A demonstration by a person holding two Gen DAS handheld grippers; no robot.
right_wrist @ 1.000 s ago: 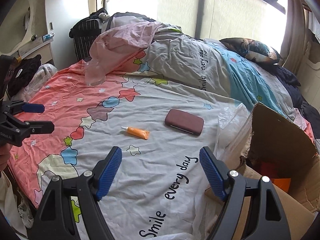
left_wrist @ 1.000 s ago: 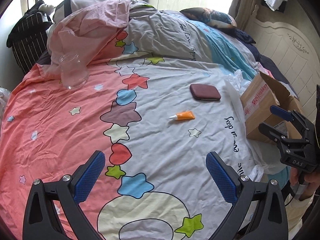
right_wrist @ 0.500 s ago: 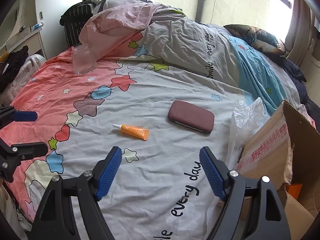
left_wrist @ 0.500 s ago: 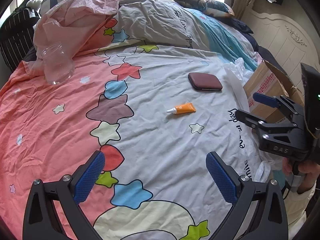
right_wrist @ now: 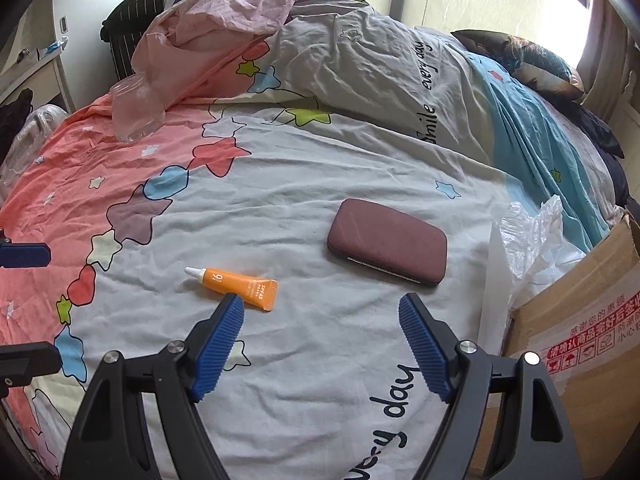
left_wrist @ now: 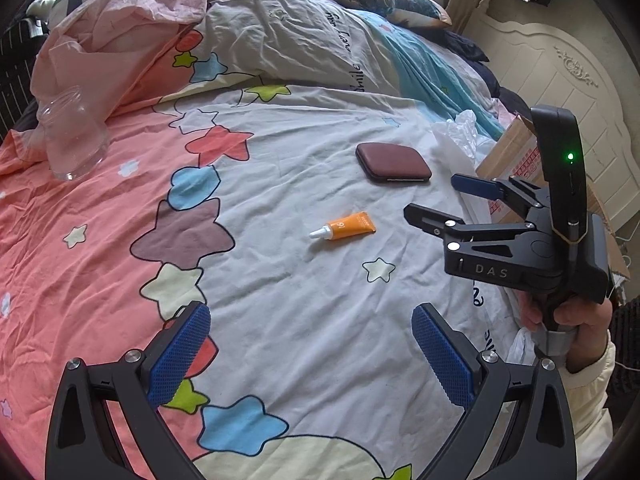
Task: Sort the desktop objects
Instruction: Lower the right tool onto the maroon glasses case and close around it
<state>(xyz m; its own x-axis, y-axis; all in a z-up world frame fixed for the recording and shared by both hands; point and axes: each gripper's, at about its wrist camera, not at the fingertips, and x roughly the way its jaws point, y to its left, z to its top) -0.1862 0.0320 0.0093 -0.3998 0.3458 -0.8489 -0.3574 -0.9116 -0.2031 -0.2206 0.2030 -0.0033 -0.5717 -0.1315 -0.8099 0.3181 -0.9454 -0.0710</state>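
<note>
A small orange tube [left_wrist: 348, 227] [right_wrist: 236, 284] with a white cap lies on the bedspread, and a maroon flat case [left_wrist: 393, 162] [right_wrist: 387, 242] rests a little beyond it. My left gripper [left_wrist: 310, 354] hovers open over the near part of the bed, well short of both. My right gripper [right_wrist: 320, 340] is open with nothing between its fingers, just short of the tube and case. In the left wrist view the right gripper [left_wrist: 434, 198] shows from the side, held by a hand [left_wrist: 568, 320], to the right of the tube.
A clear glass jar [left_wrist: 74, 136] [right_wrist: 134, 110] stands at the far left beside a heaped pink and grey quilt [left_wrist: 200, 28]. An open cardboard box [right_wrist: 580, 320] [left_wrist: 516, 160] with a white plastic bag [right_wrist: 528, 240] sits at the right bed edge. A headboard [left_wrist: 560, 72] is far right.
Both grippers have moved forward over the bed toward the tube and case. The right gripper has come away from the box and now sits close behind the two objects.
</note>
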